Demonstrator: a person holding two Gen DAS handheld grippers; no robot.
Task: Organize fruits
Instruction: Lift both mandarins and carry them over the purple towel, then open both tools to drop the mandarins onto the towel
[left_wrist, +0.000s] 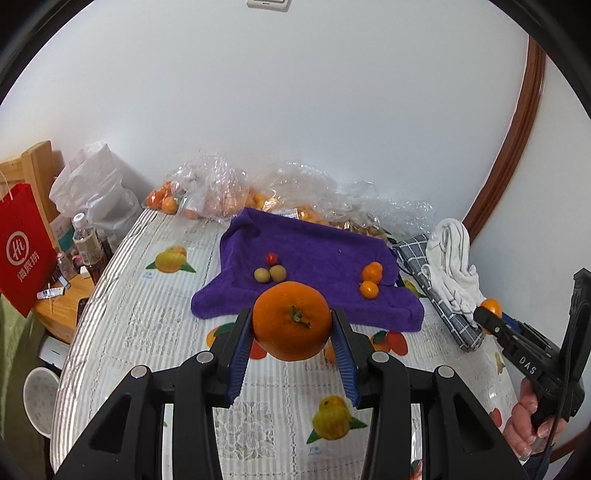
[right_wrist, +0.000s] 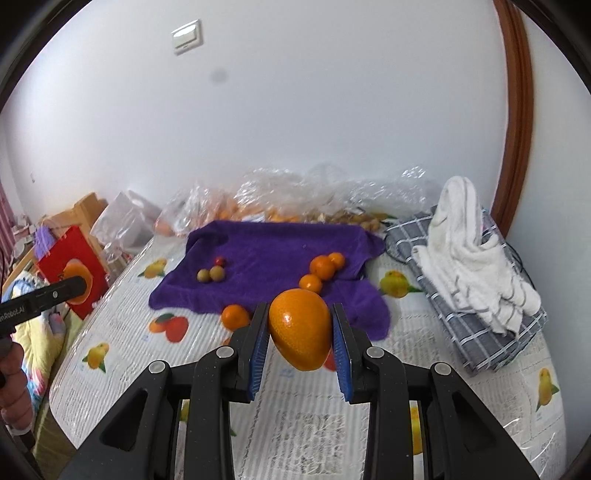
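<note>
Fruit-print table (right_wrist: 295, 424). Purple towel (right_wrist: 273, 251) at centre; plastic bags (right_wrist: 280, 195) at 12 o'clock; checked cloth (right_wrist: 476, 332) at 3 o'clock; loose orange (right_wrist: 235, 316) just beside the towel's near edge.

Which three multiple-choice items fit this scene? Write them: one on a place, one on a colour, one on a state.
1. Where do the two green fruits lie?
A. on the towel
B. in a bowl
C. on the floor

2. What colour is the towel?
A. white
B. purple
C. yellow

3. How is the right gripper?
A. open, empty
B. shut on an orange
C. shut, empty

Answers:
1 A: they sit on the towel's left part, just below the red fruit.
2 B: the cloth under the fruits is plainly purple.
3 B: both blue pads press the orange's sides, and it hangs above the table.
</note>
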